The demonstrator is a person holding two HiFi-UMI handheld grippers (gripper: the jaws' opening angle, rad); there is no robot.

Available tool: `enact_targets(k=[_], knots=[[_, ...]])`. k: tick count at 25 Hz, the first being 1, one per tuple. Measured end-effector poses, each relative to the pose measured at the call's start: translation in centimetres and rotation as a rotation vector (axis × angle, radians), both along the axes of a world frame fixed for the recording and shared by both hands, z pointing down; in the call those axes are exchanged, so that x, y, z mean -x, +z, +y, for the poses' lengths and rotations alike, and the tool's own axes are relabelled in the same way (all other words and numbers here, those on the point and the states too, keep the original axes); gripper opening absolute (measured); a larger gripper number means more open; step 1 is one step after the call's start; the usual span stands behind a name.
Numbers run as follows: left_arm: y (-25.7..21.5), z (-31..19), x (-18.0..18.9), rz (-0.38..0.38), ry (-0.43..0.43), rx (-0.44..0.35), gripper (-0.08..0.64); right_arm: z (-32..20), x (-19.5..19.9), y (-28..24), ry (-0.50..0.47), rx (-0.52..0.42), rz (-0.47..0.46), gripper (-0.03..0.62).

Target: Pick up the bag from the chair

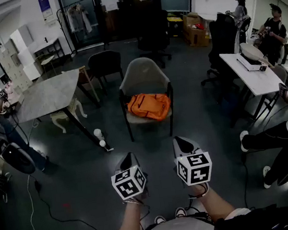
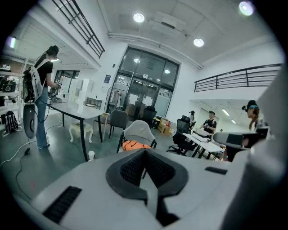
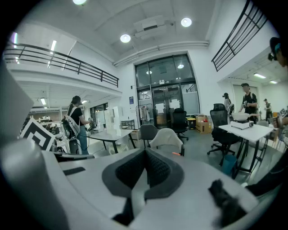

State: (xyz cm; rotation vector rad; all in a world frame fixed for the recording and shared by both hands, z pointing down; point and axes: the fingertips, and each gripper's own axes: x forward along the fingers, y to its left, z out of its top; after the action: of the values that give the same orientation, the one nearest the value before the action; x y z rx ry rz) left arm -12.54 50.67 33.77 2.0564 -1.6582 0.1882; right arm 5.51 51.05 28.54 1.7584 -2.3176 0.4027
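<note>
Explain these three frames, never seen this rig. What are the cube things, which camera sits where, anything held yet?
No robot arm here: a person holds a two-jaw gripper in each hand. The left gripper and right gripper each carry a marker cube, which is part of the tool. The head view comes from a camera on the person's head, looking steeply down. The other two views ride on the grippers and look along their jaws. In both, the dark ridged pads are together with nothing between them, so nothing is held. Ahead, on the dark floor, stands a grey chair with an orange bag lying on its seat, untouched. A grey table stands to the left in the head view, and other people work around the room.
</note>
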Motion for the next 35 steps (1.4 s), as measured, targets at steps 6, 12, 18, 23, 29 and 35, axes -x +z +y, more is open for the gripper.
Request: enact_targets(k=[6,12,18,23,29,35], knots=[[0.0,0.7,1.8,0.022,-0.004,0.006,0.008,0.9,1.6,-0.4,0.007,-0.005,-0.001,0.032],[0.1,1.2,3.2,0.016,-0.007,0.0,0.007,1.7,2.7,0.2,0.009,0.01,-0.003,0.032],[0.3,1.9,3.6,0.006,0.011,-0.011,0.008,2.9,2.9,1.4,0.032,0.039,-0.027,0.034],[0.9,2.1,2.9,-0.003,0.033,-0.004,0.007,3.5,1.6,2.6,0.078,0.07,-0.068,0.034],[0.5,1.1,2.9,-0.004,0.042,-0.014,0.008,2.5,1.5,2.6,0.09,0.074,-0.085,0.034],[0.6,-1.1,2.9,-0.013,0.033,-0.012,0.007,-0.3,0.9,2.8,0.083,0.07,-0.086,0.034]])
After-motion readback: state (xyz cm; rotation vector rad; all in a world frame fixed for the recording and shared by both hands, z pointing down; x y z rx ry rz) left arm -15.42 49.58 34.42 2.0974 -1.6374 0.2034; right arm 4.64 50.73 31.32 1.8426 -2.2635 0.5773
